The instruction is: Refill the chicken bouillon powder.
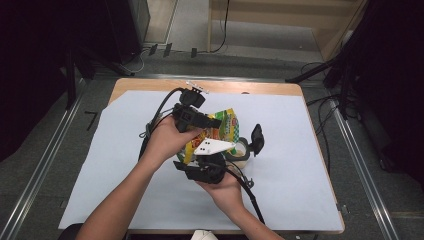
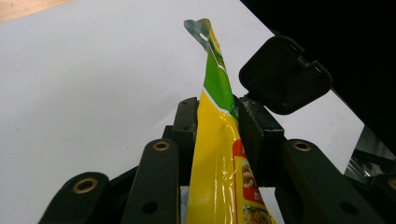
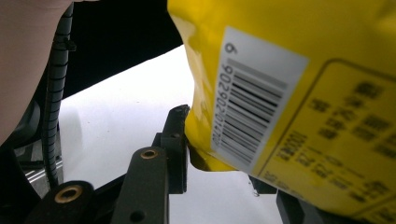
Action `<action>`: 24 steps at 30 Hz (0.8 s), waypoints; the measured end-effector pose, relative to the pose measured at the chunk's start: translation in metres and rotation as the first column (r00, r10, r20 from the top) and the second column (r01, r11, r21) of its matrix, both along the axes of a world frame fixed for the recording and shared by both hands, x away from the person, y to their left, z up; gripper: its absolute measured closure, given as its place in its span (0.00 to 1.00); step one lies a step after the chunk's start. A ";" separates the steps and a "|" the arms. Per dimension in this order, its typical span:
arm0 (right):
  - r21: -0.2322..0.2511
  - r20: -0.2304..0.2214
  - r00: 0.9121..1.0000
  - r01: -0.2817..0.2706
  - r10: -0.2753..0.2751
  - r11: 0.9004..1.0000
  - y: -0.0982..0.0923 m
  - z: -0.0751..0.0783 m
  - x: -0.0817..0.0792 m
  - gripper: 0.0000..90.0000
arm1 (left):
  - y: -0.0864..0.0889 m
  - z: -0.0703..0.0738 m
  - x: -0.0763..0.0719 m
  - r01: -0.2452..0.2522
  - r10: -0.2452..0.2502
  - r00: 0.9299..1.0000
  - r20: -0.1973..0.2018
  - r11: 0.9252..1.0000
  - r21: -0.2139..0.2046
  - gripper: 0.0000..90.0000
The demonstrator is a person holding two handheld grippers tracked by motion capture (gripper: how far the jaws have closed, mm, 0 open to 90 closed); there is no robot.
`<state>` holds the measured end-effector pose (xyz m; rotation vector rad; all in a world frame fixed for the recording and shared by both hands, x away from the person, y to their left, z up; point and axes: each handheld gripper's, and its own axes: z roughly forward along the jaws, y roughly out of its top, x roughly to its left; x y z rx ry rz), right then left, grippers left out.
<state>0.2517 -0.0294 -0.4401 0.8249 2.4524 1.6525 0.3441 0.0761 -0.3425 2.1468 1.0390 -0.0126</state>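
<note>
A yellow and green snack bag (image 1: 226,128) is held up over the middle of the table between both grippers. My left gripper (image 1: 212,122) comes in from the left and is shut on the bag's (image 2: 219,154) thin sealed edge, with a finger (image 2: 186,126) pressed on each side. My right gripper (image 1: 201,159), under its white three-cornered plate, reaches up from below. Its left finger (image 3: 175,140) presses on the bag's lower corner (image 3: 261,107) beside the barcode, and the bag covers its other finger.
A small pale jar (image 1: 243,151) with its black flip lid (image 1: 257,139) (image 2: 285,74) standing open sits just right of the bag. A white sheet (image 1: 300,150) covers the wooden table (image 1: 270,88). Cables and dark stands lie beyond the far edge.
</note>
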 end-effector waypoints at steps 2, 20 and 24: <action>0.000 0.000 1.000 0.000 0.000 1.000 0.000 0.000 0.000 0.74 | 0.000 0.000 0.000 0.000 0.000 1.000 0.000 1.000 0.000 0.78; 0.005 0.000 1.000 -0.004 0.004 1.000 0.000 0.001 0.000 0.74 | -0.001 0.002 -0.002 -0.003 0.003 1.000 0.007 1.000 0.004 0.78; 0.018 -0.013 1.000 -0.012 0.012 1.000 -0.002 0.001 0.001 0.74 | -0.005 0.006 -0.008 0.005 -0.005 0.999 0.034 1.000 0.011 0.77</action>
